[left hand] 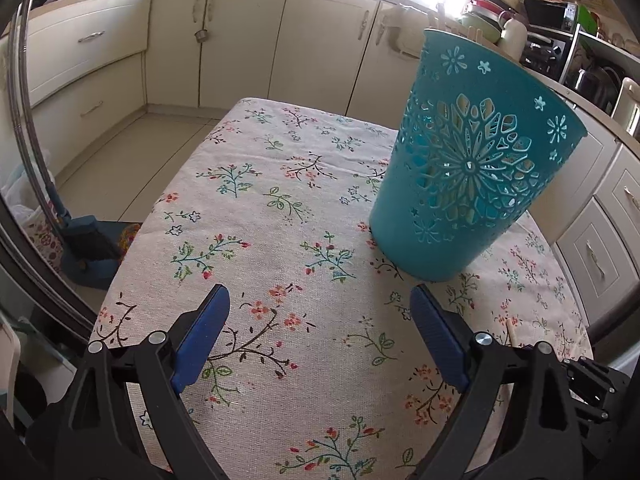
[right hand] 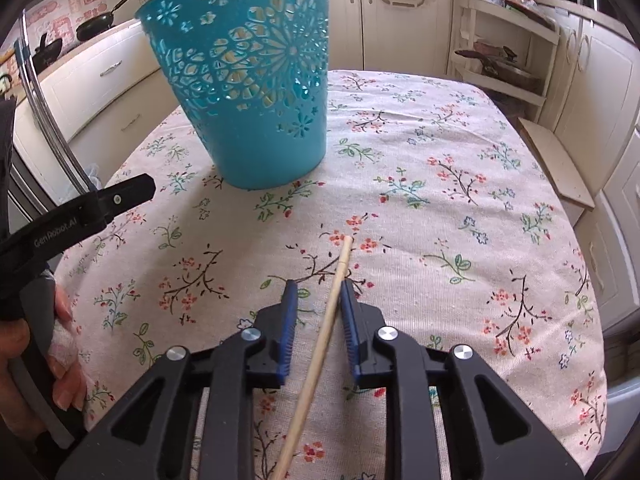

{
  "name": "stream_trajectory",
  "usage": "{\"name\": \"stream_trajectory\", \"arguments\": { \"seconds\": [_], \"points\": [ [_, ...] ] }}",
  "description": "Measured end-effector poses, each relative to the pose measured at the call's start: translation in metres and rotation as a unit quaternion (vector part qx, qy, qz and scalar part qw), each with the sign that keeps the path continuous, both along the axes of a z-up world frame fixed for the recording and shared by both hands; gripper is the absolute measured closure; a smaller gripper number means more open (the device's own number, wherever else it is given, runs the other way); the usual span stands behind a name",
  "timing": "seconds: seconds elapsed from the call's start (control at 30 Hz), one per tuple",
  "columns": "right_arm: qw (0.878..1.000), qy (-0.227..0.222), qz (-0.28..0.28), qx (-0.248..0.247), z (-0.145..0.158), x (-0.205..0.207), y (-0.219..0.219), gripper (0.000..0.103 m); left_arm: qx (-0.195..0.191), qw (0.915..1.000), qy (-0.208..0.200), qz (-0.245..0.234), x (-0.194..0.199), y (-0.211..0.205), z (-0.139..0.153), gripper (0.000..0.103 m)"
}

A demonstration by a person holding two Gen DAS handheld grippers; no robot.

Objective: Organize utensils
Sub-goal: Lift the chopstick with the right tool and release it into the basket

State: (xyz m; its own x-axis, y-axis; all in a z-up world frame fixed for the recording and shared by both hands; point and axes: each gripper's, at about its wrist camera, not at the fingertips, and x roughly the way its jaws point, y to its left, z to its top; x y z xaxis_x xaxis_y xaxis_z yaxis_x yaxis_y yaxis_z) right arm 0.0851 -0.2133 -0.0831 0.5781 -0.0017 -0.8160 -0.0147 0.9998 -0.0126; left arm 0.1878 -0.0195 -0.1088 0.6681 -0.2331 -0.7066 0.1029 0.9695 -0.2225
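A teal cut-out plastic basket (left hand: 468, 168) stands upright on the floral tablecloth (left hand: 280, 208); pale sticks show through its holes. It also shows in the right wrist view (right hand: 256, 80). My left gripper (left hand: 320, 300) is open and empty, low over the cloth, short of the basket. A wooden chopstick (right hand: 324, 336) lies on the cloth between the fingers of my right gripper (right hand: 318, 286). The jaws are partly open around it, with a gap on the left side. The chopstick's tip also shows in the left wrist view (left hand: 511, 330).
The left gripper's body (right hand: 80, 212) and the hand holding it sit at the left of the right wrist view. Kitchen cabinets (left hand: 240, 40) surround the table. A blue dustpan (left hand: 88, 248) stands on the floor at the left. A shelf rack (right hand: 504, 40) stands behind the table.
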Motion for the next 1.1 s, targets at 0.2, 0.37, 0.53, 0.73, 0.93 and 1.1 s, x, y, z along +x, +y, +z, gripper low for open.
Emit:
{"name": "stream_trajectory", "arguments": {
  "seconds": [0.2, 0.37, 0.53, 0.73, 0.93, 1.1],
  "points": [
    [1.0, -0.004, -0.002, -0.009, -0.001, 0.001, -0.001, 0.097, 0.0, 1.0, 0.003, -0.003, -0.001, -0.001, -0.002, 0.015],
    [0.999, -0.04, -0.007, 0.011, 0.011, -0.001, -0.005, 0.097, 0.003, 0.9999, 0.007, -0.008, 0.0, -0.002, -0.004, 0.015],
    [1.0, 0.006, -0.008, 0.019, -0.001, 0.005, -0.008, 0.096, 0.004, 0.9998, 0.013, -0.012, 0.001, -0.004, -0.005, 0.014],
    [1.0, 0.002, 0.002, -0.001, -0.001, 0.003, -0.004, 0.097, 0.005, 0.9997, 0.019, -0.015, 0.003, -0.006, -0.007, 0.014],
    [0.995, 0.004, -0.024, 0.101, 0.007, 0.001, -0.029, 0.097, 0.003, 0.9996, 0.023, -0.017, 0.004, -0.007, -0.008, 0.013],
    [0.981, -0.043, -0.01, 0.188, 0.039, -0.008, -0.038, 0.097, 0.003, 0.9994, 0.028, -0.02, 0.005, -0.008, -0.009, 0.013]
  ]
}}
